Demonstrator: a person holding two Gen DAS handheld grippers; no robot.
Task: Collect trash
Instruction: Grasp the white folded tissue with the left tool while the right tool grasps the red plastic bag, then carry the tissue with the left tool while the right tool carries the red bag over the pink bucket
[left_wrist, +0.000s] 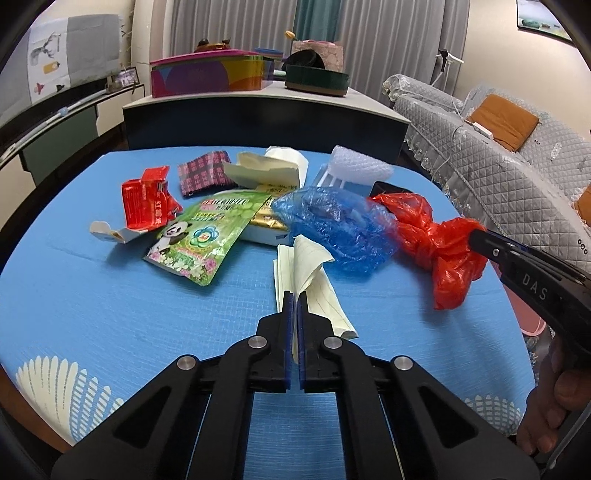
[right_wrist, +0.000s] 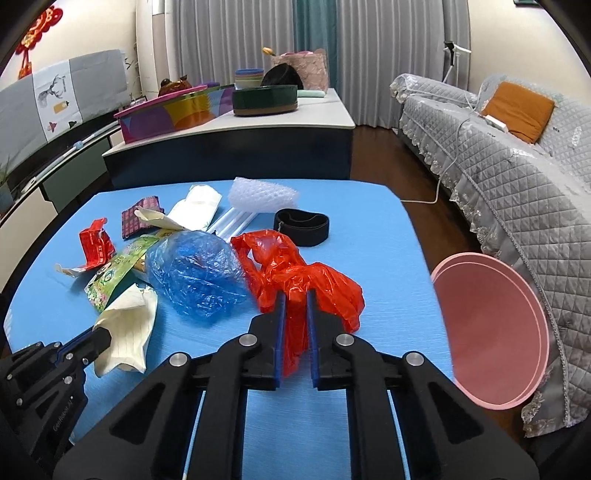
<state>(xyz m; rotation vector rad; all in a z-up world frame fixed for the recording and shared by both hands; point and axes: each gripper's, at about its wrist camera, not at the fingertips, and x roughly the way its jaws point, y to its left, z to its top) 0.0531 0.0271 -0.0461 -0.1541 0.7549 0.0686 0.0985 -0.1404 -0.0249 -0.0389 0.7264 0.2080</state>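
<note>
Trash lies on a blue table (left_wrist: 110, 314). My left gripper (left_wrist: 295, 295) is shut on a cream lined paper (left_wrist: 314, 280), seen too in the right wrist view (right_wrist: 129, 325). My right gripper (right_wrist: 295, 295) is shut on a red plastic bag (right_wrist: 306, 280); it shows in the left wrist view (left_wrist: 439, 243), lifted at the right. A blue plastic bag (left_wrist: 332, 229) lies between them. A green panda pouch (left_wrist: 199, 236), a red carton (left_wrist: 146, 199), a patterned wrapper (left_wrist: 203, 171) and bubble wrap (left_wrist: 360, 164) lie further back.
A pink bin (right_wrist: 491, 332) stands off the table's right edge beside a grey quilted sofa (right_wrist: 517, 192). A black band (right_wrist: 301, 226) lies at the table's far right. A low cabinet (left_wrist: 258, 114) with boxes stands behind the table.
</note>
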